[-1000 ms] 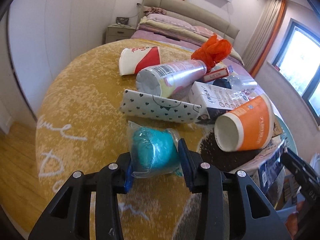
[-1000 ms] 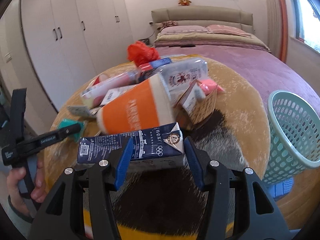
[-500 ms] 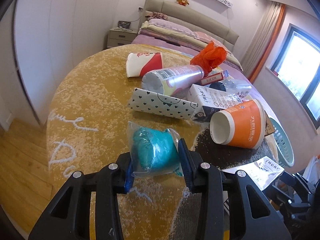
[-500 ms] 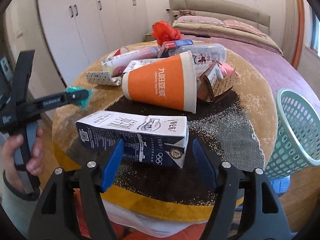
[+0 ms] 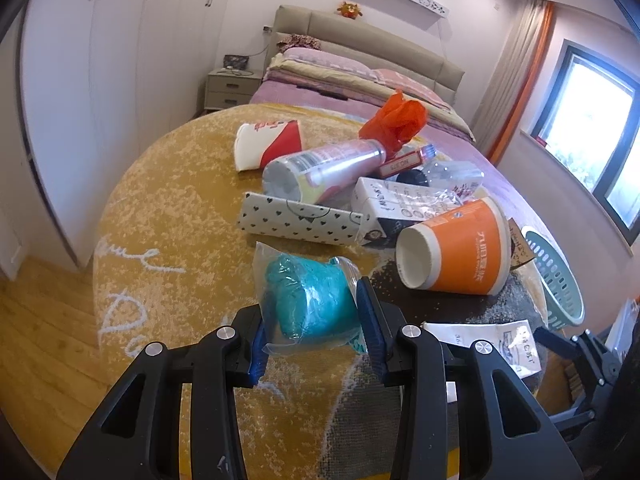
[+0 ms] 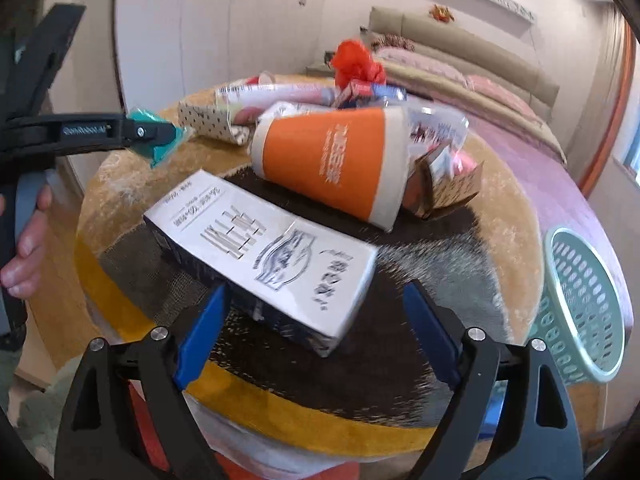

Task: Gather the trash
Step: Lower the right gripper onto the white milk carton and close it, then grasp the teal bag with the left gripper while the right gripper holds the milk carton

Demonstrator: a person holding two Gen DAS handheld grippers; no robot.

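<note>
A: Right gripper [image 6: 316, 312]?
B: Jaws just opened wide, pads clear of the milk carton [image 6: 264, 252]. It lies on the table [image 6: 496, 208], long axis slanting up-left (nearest this hand).
A: Left gripper [image 5: 316, 322]?
B: Clamped on the teal bag [image 5: 310, 300]. Basket [image 6: 588, 304] sits right.

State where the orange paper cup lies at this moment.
In the left wrist view the orange paper cup lies on its side at the right of the round table, just right of the white carton and left of the green basket.
</note>
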